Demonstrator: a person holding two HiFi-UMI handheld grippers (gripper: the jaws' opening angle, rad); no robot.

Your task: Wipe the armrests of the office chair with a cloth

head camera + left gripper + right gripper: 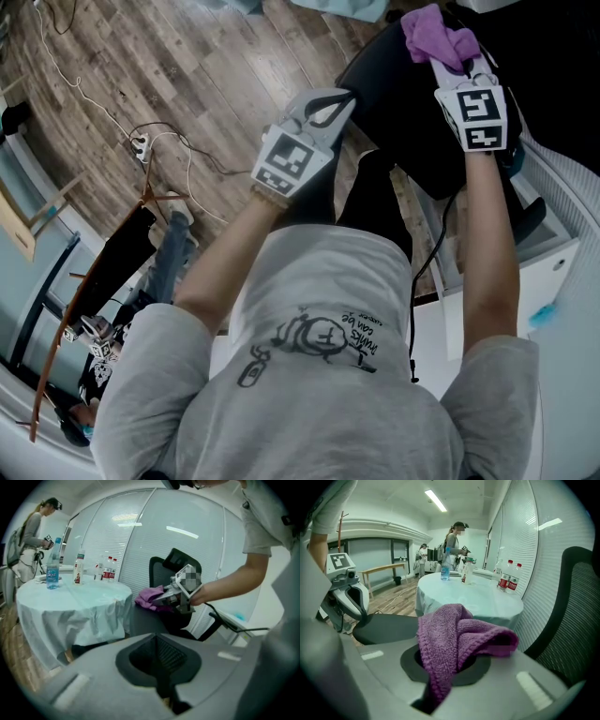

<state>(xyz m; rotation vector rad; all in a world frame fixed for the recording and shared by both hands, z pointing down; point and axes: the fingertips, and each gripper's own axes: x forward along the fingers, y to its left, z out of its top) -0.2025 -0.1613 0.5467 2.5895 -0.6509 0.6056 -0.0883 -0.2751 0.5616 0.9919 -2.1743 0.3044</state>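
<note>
My right gripper (452, 62) is shut on a purple cloth (433, 34), held over the black seat of the office chair (403, 112). In the right gripper view the cloth (457, 639) bulges out from between the jaws and drapes over them. My left gripper (334, 103) hovers by the seat's left edge with its jaws together and nothing in them. The left gripper view shows the right gripper (180, 591) with the cloth (150, 597) in front of the chair's mesh back (174, 564). A black armrest (220, 620) sticks out below it.
A round table (468, 599) under a pale cloth carries several bottles (508, 581) just beyond the chair. A person (454, 543) stands behind it. White cables and a power strip (141, 145) lie on the wood floor. A white cabinet (553, 281) flanks the chair.
</note>
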